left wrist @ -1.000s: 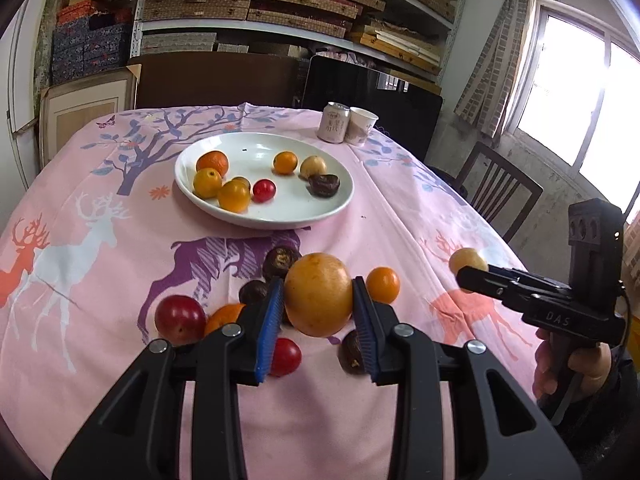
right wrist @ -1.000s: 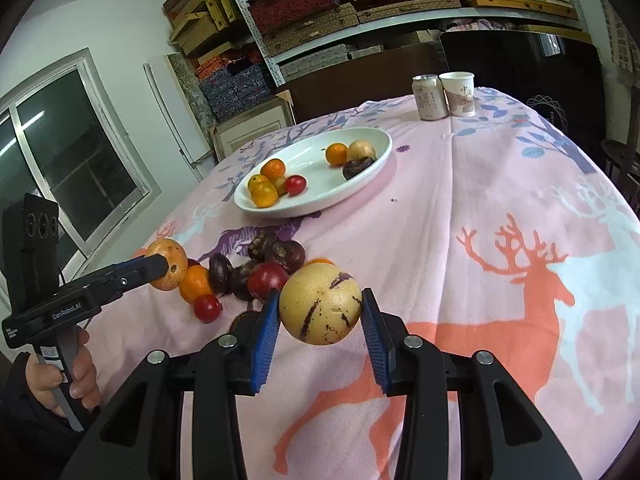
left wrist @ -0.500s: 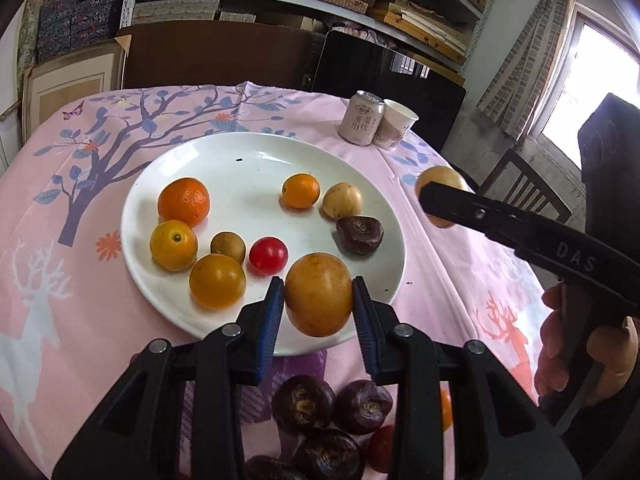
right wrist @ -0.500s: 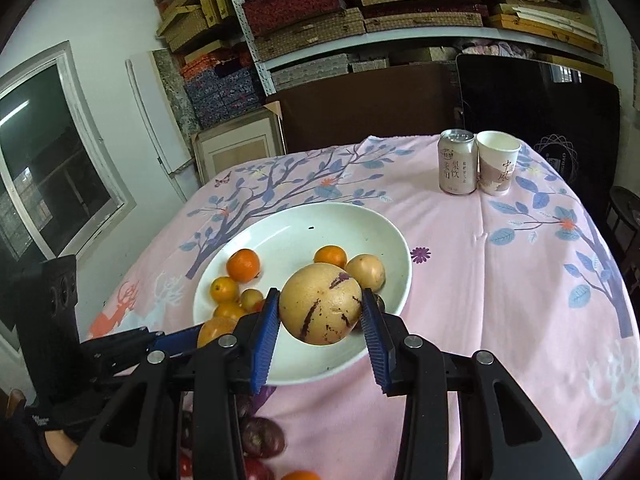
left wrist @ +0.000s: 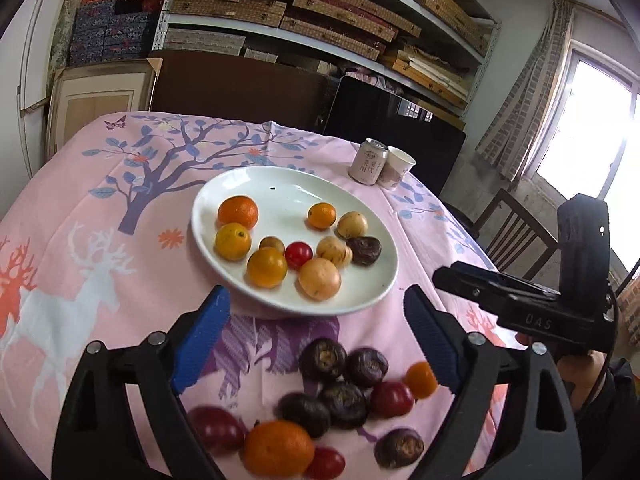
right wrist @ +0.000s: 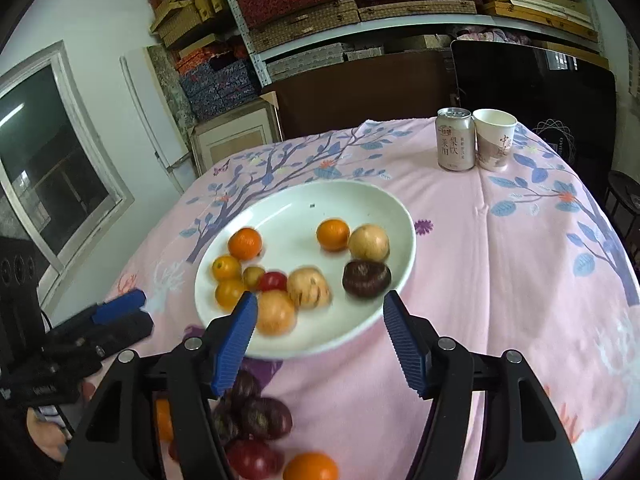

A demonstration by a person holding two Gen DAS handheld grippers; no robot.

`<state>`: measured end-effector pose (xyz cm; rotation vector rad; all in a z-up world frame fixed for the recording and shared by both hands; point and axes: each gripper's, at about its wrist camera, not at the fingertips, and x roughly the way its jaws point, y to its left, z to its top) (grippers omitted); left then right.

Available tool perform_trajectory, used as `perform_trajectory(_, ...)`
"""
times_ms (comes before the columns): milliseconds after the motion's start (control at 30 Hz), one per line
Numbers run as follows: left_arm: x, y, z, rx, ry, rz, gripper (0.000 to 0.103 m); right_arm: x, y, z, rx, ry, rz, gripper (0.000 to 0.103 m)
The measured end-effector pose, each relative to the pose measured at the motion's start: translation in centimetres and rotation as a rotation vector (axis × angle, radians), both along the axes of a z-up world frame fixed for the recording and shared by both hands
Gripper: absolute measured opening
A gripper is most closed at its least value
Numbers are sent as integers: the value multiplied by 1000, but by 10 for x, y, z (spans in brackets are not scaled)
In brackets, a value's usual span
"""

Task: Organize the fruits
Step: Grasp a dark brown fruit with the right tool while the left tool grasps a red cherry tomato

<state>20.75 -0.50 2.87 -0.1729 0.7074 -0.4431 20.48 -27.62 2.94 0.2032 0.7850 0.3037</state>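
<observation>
White plate [left wrist: 376, 292] of fruit beyond both opening, empty hand-held grippers.

stacked shelves [left wrist: 320, 20] — bright window [left wrist: 592, 120]

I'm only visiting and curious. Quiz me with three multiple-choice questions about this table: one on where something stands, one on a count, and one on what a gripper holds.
1. Where does the can stand?
A on the plate
B beside the paper cup, beyond the plate
C on the floor

2. How many dark purple fruits lie on the plate?
A one
B three
C none

3. What is between the left gripper fingers?
A a banana
B the can
C nothing

Answers:
1 B: can and cup stand side by side behind the plate.
2 A: a single dark fruit sits near its right rim.
3 C: the jaws are opening with nothing between them.
</observation>
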Motion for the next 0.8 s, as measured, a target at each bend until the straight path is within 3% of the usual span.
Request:
perform_trajectory(133, -43, 16, -17, 48, 13, 8, 87, -70, 26, -23, -78, 39, 152, 66)
perform_trajectory(267, -66, 22, -33, 94, 52, 10, 87, -110, 57, -46, -139, 70, 257, 66)
perform_trajectory(367, -78, 22, -39, 118, 59, 6, 87, -117, 74, -54, -191, 65, 268, 66)
perform_trajectory(567, -92, 21, -47, 146, 71, 3, 87, -105, 88, -64, -194, 107, 254, 66)
perform_trajectory(600, -92, 21, -48, 150, 72, 1, 87, -103, 88, -65, -194, 110, 249, 64)
perform_trajectory(633, -93, 19, -49, 159, 74, -4, 87, -102, 88, -65, -193, 110, 242, 50)
perform_trajectory(667, -94, 18, -50, 168, 74, -5, 87, -101, 86, -65, -196, 109, 228, 42)
perform_trajectory(800, -97, 6, -56, 213, 84, -32, 86, -105, 72, -62, -152, 77, 196, 42)
